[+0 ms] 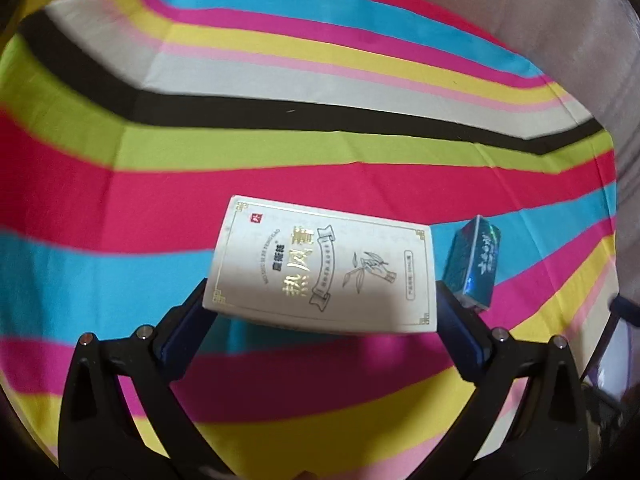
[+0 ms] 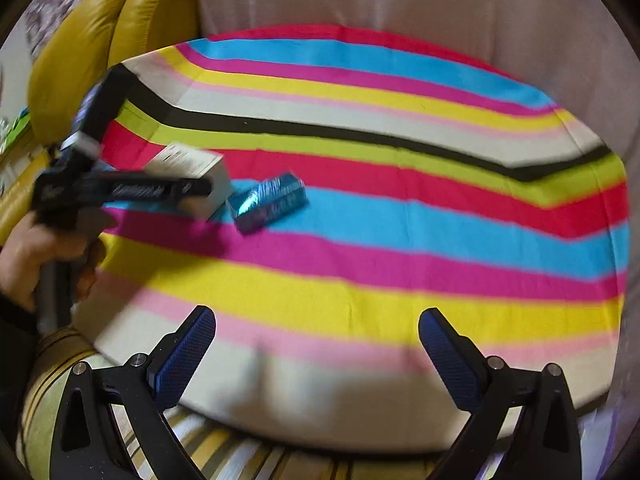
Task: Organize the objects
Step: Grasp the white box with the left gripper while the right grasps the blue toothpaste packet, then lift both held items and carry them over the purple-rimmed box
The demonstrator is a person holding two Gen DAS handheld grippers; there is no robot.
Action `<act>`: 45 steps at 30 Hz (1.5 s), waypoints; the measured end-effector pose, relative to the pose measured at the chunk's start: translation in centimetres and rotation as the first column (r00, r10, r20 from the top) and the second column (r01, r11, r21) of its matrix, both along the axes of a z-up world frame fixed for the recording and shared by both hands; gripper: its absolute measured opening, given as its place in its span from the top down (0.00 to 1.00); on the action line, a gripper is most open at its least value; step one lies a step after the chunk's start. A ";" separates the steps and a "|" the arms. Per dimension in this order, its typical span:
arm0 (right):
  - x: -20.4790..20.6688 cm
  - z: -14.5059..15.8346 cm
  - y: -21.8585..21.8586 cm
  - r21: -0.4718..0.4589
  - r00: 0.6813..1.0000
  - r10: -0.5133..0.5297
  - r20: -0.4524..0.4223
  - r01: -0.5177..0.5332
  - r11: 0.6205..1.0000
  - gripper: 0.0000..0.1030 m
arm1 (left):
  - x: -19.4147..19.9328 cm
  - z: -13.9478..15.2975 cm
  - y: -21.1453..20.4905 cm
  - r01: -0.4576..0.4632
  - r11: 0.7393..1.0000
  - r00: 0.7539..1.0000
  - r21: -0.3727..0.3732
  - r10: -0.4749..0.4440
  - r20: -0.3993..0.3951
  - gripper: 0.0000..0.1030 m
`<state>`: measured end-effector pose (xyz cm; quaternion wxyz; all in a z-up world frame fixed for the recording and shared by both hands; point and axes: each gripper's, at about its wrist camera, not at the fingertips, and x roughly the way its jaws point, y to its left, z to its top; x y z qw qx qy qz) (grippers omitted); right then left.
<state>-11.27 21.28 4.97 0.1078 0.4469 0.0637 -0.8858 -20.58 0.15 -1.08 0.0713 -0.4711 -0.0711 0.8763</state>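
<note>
White box (image 1: pixel 320 266) with gold print is clamped between the left hand-held gripper (image 1: pixel 320 312) pads, held above the striped cloth (image 1: pixel 280 168) on the desk. Shiny blue box (image 1: pixel 472 266) lies on the cloth just beside its right edge, close to the right pad. Right hand-held gripper (image 2: pixel 316 344) is open and empty over the near edge; yellow cushions (image 2: pixel 92 48) sit far left.

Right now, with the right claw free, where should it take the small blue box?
Probably across the blue box's two long sides, near its middle, coming from above. It lies flat on the striped cloth with a narrow body, and its left end sits close to the white box held by the left claw.
</note>
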 end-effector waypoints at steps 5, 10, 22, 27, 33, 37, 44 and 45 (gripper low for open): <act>-4.6 -0.9 -1.9 -0.004 0.984 0.179 0.010 -0.179 0.984 0.00 | 2.4 0.1 -1.6 -0.078 0.996 0.997 0.045 0.078 0.004 0.01; -7.2 -2.4 -4.1 0.036 0.957 0.290 0.020 -0.290 0.956 0.00 | 4.5 0.1 -2.9 -0.149 0.987 0.989 0.058 0.150 -0.015 0.01; -11.2 -5.1 -6.9 0.069 0.927 0.366 0.082 -0.372 0.926 0.18 | 5.3 0.1 -3.2 -0.188 0.981 0.981 0.047 0.190 -0.044 0.01; -11.4 -5.1 -6.7 0.055 0.941 0.326 0.093 -0.332 0.942 0.28 | 5.1 -0.1 -3.1 -0.185 0.982 0.981 0.039 0.187 -0.043 0.01; -9.6 -4.8 -6.4 0.017 0.980 0.178 0.089 -0.180 0.984 0.28 | 5.7 0.5 -2.5 -0.177 0.984 0.982 0.019 0.178 -0.060 0.01; -6.8 -4.1 -5.8 0.056 0.997 0.065 0.032 -0.067 0.996 0.28 | 6.8 0.9 -1.8 -0.162 0.987 0.984 0.010 0.163 -0.067 0.01; -2.5 -1.9 -4.1 0.062 0.997 -0.038 -0.064 0.042 0.997 0.28 | 8.6 2.1 0.0 -0.132 0.991 0.986 -0.002 0.131 -0.100 0.01; -1.9 -1.6 -3.8 0.059 0.996 -0.050 -0.076 0.054 0.997 0.28 | 8.9 2.3 0.4 -0.124 0.992 0.987 -0.004 0.122 -0.102 0.01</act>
